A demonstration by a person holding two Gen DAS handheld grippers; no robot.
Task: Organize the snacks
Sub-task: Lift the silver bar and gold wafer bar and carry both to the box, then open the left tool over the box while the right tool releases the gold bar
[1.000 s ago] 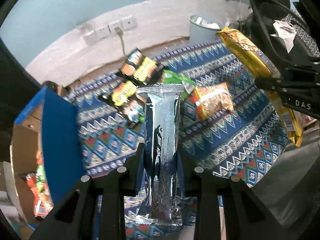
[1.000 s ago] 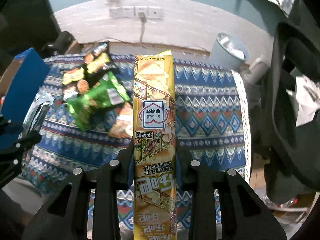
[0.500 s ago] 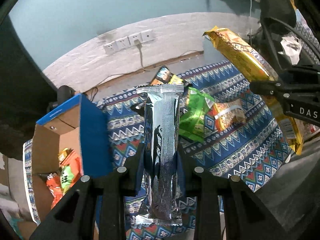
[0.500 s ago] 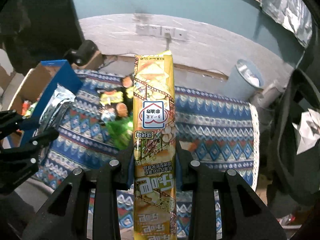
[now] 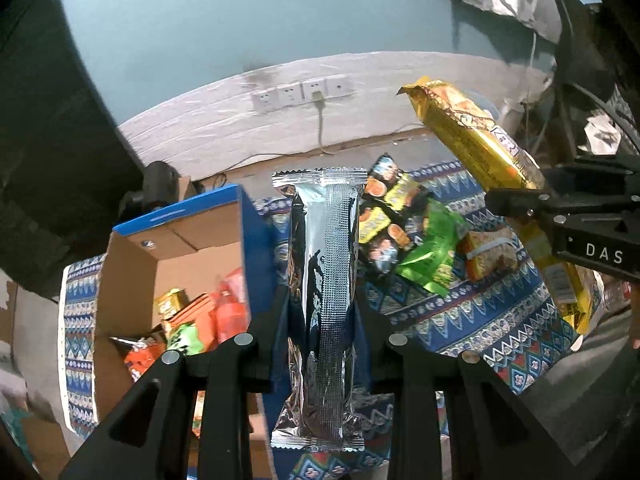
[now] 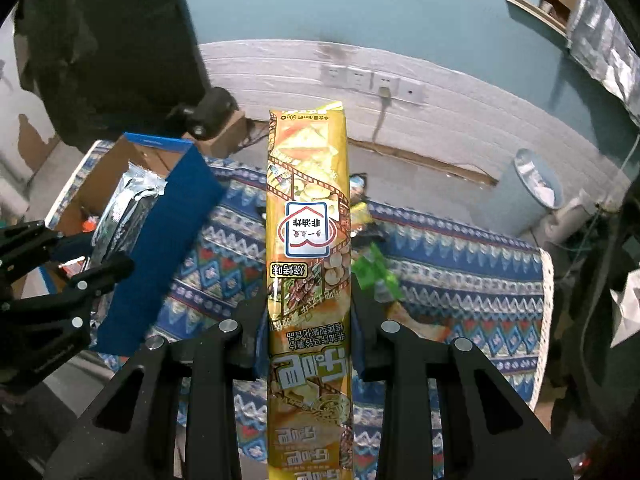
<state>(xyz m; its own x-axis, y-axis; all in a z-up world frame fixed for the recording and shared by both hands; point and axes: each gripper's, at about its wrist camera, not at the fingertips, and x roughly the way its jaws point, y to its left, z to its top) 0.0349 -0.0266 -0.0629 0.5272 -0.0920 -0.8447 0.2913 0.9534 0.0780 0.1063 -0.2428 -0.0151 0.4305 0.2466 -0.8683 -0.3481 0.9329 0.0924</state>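
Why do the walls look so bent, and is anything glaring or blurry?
Left wrist view: the fisheye lens curves the white wall band; the long silver foil packet reflects bright streaks. Right wrist view: same curving; the long yellow snack packet looks sharp.

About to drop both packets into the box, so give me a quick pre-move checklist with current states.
1. Left gripper shut on silver packet: ok.
2. Right gripper shut on yellow packet: ok.
3. Cardboard box open at the top: ok.
4. Room left in the box beside the snacks inside: ok.
5. Packets apart from each other: ok.
6. Silver packet already above the box opening: cannot tell.
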